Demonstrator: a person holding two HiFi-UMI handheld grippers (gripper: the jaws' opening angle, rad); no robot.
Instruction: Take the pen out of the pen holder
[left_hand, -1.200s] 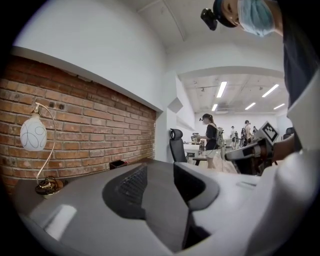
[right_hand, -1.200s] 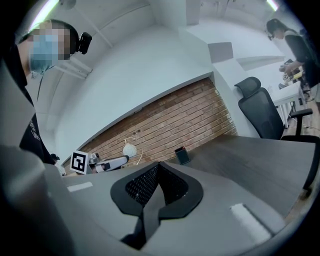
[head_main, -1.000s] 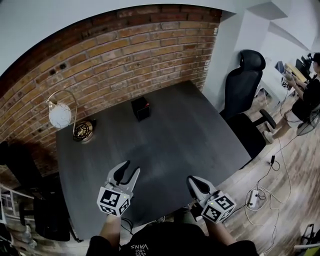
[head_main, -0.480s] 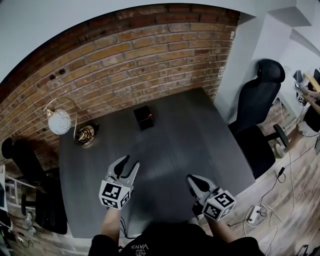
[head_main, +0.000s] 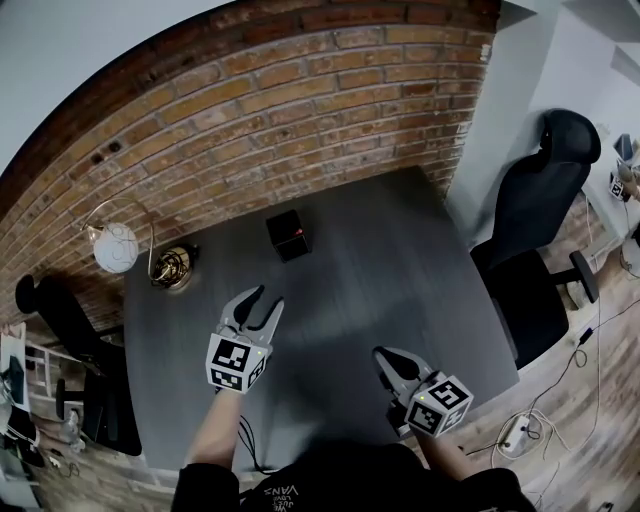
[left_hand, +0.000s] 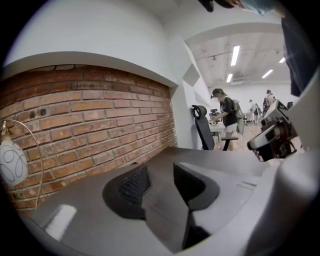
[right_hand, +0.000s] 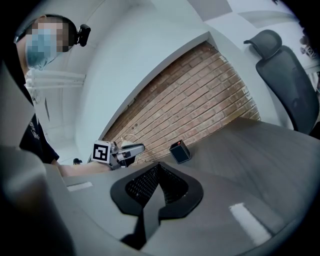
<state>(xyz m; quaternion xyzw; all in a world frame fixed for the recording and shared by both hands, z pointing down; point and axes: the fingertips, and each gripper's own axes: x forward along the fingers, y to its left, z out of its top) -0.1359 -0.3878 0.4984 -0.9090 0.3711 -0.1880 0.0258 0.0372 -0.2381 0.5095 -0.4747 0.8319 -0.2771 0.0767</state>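
Note:
A small black pen holder (head_main: 288, 235) stands on the dark grey table (head_main: 400, 260) near the brick wall. A small red tip shows at its top; the pen itself is too small to make out. My left gripper (head_main: 262, 302) hovers over the table short of the holder, jaws apart and empty. My right gripper (head_main: 384, 359) sits near the front edge, jaws together with nothing in them. In the right gripper view the holder (right_hand: 179, 151) stands beyond my shut right gripper (right_hand: 159, 167), with the left gripper (right_hand: 122, 151) at its left. The left gripper view shows my open left gripper (left_hand: 160, 172); no holder appears there.
A brass-based lamp with a white globe (head_main: 115, 247) stands at the table's far left corner. A black office chair (head_main: 545, 200) is beside the table's right edge. Cables and a power strip (head_main: 520, 432) lie on the wood floor. People sit at desks in the background (left_hand: 225, 107).
My left gripper has moved forward over the table toward the pen holder. The right gripper has stayed near the front edge. The head view has shifted slightly.

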